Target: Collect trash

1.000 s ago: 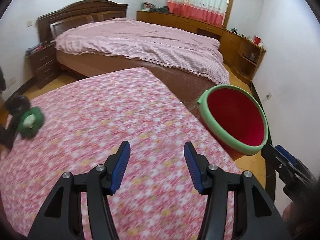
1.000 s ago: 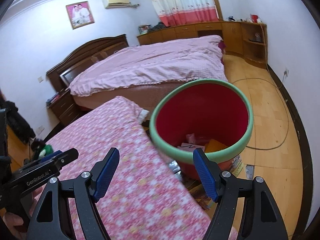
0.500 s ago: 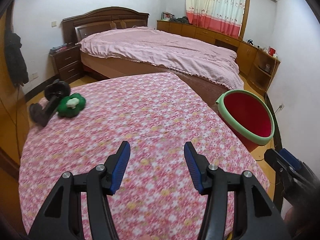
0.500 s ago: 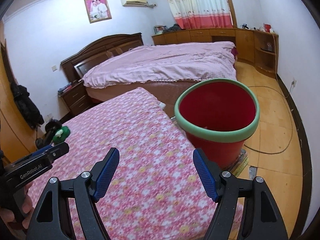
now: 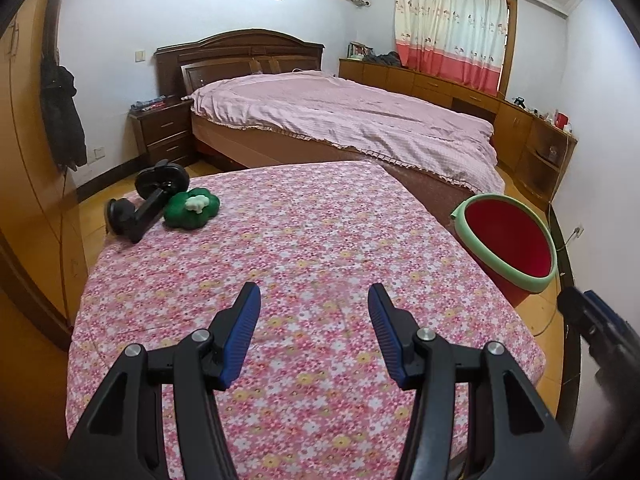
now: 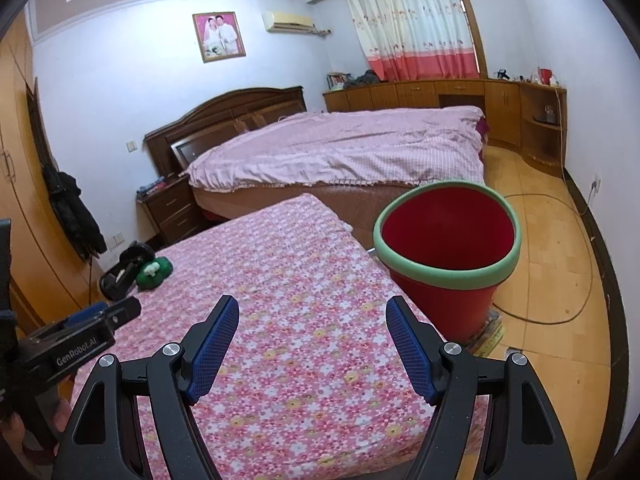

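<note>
Both grippers have pulled back and tipped up since a second ago, so way more of the room shows now: the red bin (image 6: 448, 248) used to fill the middle of the right wrist view with paper scraps showing at its bottom, and now it sits further off, to the right, and from this angle I can't see what's in it, just red inner wall and the green rim. In the left wrist view the same bin (image 5: 508, 240) is off at the right edge of the flowered table (image 5: 312, 264), down on the floor just beside it.

Only writing I can read is "GenRobot.AI" on the side of the left gripper (image 6: 96, 320), which pokes into the right wrist view from the lower left. The framed photo (image 6: 219, 36) on the wall has no text I can make out.

Left gripper (image 5: 314, 320) jaws stand partly apart with nothing between them, just tablecloth underneath. Right gripper (image 6: 312, 332) is spread a bit wider, also holding nothing.

Far left corner of the table has a green plush thing (image 5: 192, 208) with a white bit on top, touching a black gadget (image 5: 148, 200) lying beside it. Behind all that is the bed (image 5: 340, 120) with a pink cover.
</note>
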A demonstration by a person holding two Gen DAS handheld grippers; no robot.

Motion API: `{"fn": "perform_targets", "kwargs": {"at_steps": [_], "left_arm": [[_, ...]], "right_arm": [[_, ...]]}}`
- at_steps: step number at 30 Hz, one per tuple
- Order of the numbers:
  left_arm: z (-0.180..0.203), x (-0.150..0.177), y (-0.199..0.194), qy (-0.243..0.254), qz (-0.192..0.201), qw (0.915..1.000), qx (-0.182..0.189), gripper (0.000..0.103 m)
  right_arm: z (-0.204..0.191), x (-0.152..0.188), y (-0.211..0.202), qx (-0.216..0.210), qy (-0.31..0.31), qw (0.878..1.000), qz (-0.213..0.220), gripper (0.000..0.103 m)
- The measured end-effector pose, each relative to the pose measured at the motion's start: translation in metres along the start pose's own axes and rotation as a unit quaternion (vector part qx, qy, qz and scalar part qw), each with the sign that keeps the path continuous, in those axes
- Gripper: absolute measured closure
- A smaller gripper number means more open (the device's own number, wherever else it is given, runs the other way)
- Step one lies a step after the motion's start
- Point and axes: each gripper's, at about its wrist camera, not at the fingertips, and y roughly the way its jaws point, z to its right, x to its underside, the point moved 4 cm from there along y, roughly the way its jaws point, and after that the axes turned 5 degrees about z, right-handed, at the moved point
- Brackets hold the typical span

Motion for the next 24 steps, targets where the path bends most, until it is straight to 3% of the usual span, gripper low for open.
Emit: {"fn": "perform_targets", "kwargs": {"at_steps": [24], "left_arm": [[-0.016,-0.004,-0.012,-0.022,0.026,0.9993,-0.012,0.047]], "right_arm": [[-0.013,0.003,-0.001,0.001,-0.017,1.000,0.001,0.026]]}}
